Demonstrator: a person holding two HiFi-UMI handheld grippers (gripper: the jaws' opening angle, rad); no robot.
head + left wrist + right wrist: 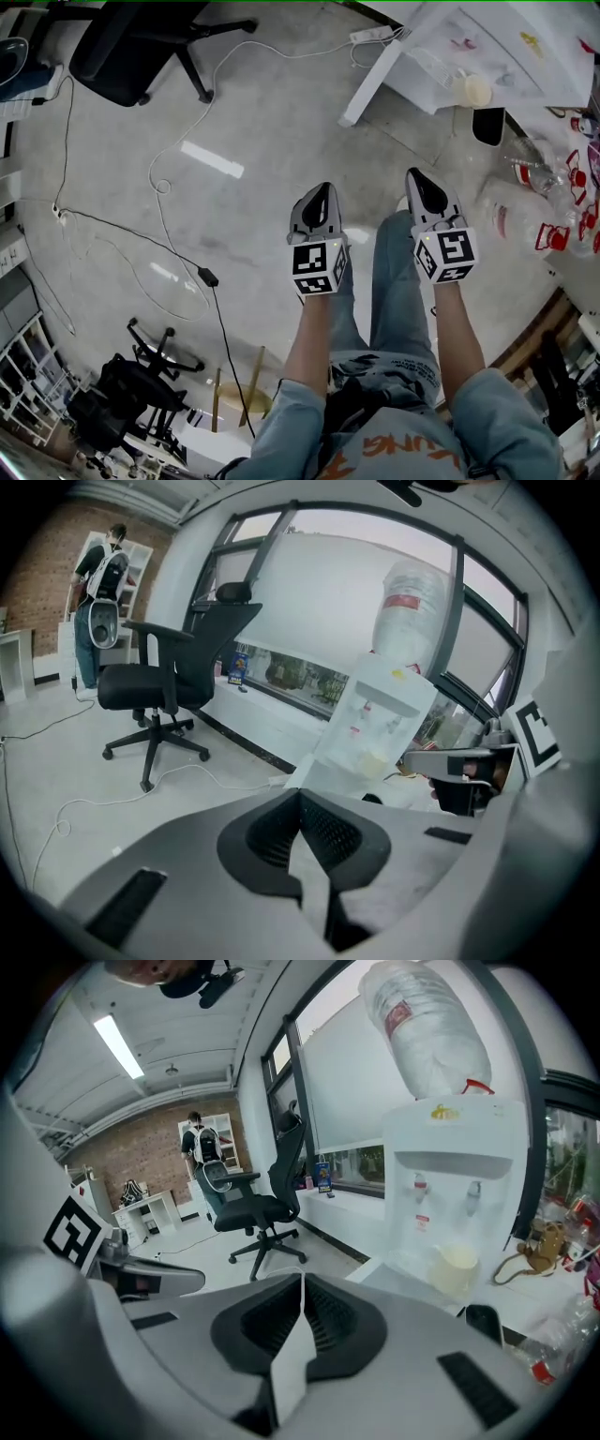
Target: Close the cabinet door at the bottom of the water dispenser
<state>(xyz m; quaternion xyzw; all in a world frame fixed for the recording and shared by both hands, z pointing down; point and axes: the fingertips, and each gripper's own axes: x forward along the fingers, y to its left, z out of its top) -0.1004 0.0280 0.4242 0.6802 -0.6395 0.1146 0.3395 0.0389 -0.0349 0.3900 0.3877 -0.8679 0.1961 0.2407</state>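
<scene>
The white water dispenser (pixel 487 52) stands at the top right of the head view, with a big clear bottle (pixel 427 1026) upside down on top. Its bottom cabinet door (pixel 373 82) is swung open, a white slab sticking out over the floor. A cream cup (pixel 457 1267) sits in the open cabinet. My left gripper (pixel 317 202) and right gripper (pixel 427 187) hang side by side over the floor, short of the dispenser and touching nothing. Both point toward it, jaws shut and empty. The dispenser (pixel 384 714) lies ahead of the left gripper (pixel 300 803) and to the right of the right gripper (pixel 302 1283).
A black office chair (pixel 131 37) stands at the far left, with cables (pixel 169 187) trailing over the grey floor and a power strip (pixel 370 35) by the door. Several plastic bottles (pixel 553 216) lie right of the dispenser. A person (pixel 98 592) stands far off by white shelves.
</scene>
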